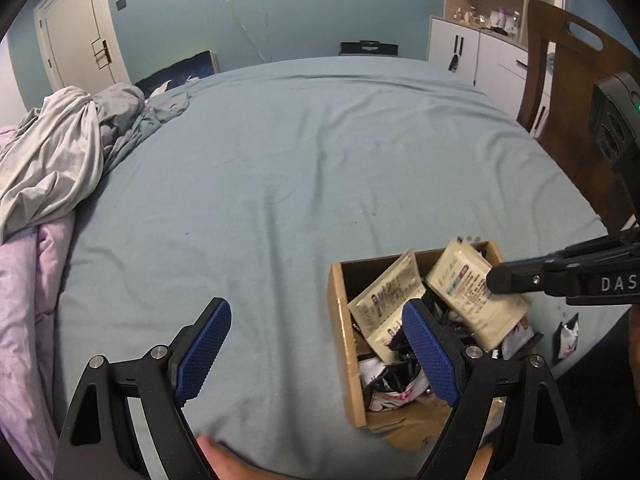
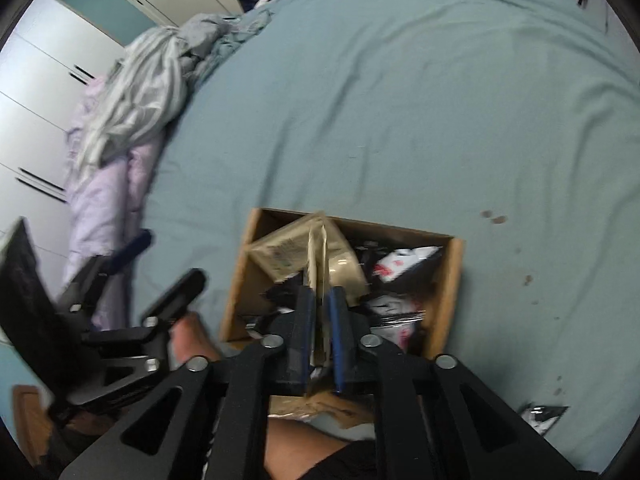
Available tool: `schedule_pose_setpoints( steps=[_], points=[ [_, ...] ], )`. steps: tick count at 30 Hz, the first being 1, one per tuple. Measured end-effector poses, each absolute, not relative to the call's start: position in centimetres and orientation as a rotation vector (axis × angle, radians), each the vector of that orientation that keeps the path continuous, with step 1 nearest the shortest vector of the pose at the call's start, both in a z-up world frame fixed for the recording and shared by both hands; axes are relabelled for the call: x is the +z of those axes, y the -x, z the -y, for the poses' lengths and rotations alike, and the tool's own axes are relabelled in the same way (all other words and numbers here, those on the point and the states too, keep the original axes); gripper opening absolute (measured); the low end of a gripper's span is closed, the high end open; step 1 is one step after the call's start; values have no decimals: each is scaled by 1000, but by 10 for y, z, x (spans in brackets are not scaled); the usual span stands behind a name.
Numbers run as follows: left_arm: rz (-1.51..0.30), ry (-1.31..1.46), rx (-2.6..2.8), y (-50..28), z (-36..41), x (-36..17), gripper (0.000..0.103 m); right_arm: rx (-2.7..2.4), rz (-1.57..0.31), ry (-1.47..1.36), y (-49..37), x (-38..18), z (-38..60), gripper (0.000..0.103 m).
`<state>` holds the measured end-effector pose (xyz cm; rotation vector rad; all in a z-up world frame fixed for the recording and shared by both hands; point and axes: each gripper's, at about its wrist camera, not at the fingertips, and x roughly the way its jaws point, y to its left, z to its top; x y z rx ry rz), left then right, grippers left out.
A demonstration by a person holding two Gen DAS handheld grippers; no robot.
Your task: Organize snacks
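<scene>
An open cardboard box (image 1: 340, 320) (image 2: 236, 280) lies on the blue bed sheet (image 1: 280, 180), holding cream snack packets (image 1: 384, 300) and black-and-white ones (image 1: 392, 384) (image 2: 400, 264). My right gripper (image 2: 320, 292) (image 1: 496, 280) hangs over the box with a cream packet (image 2: 318, 248) (image 1: 460, 276) standing edge-on between its blue pads. The jaws stand slightly apart and do not look pressed on it. My left gripper (image 1: 316, 312) (image 2: 164, 264) is wide open and holds nothing, its right finger over the box's left side. One black-and-white packet (image 1: 566, 338) (image 2: 542, 416) lies loose on the sheet, right of the box.
Crumpled grey clothes (image 1: 60, 148) and a pink duvet (image 1: 24, 300) pile up along the bed's left side. A wooden chair (image 1: 560, 80) stands at the right edge. Small dark spots (image 2: 494, 218) mark the sheet. A person's leg (image 2: 300, 448) is beneath the grippers.
</scene>
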<state>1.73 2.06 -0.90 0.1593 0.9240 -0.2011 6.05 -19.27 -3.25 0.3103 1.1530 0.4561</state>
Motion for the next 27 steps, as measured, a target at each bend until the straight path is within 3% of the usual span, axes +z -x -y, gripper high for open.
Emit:
schedule_pose_setpoints(
  steps=[3, 4, 7, 12, 16, 27],
  points=[
    [-932, -160, -198, -17, -19, -9, 89, 363, -1101, -275, -56, -29, 206, 68],
    [-932, -163, -197, -17, -19, -9, 89, 324, -1069, -248, -52, -28, 209, 74],
    [-935, -179, -207, -16, -14, -10, 89, 262, -964, -179, -32, -32, 226, 80],
    [-935, -211, -223, -11, -3, -8, 89, 134, -943, -264, -23, -47, 245, 80],
    [-891, -236, -214, -3, 1, -3, 100, 113, -889, -192, -29, -43, 234, 80],
    [-938, -223, -188, -10, -2, -12, 101, 157, -894, -124, -16, -43, 220, 80]
  ],
)
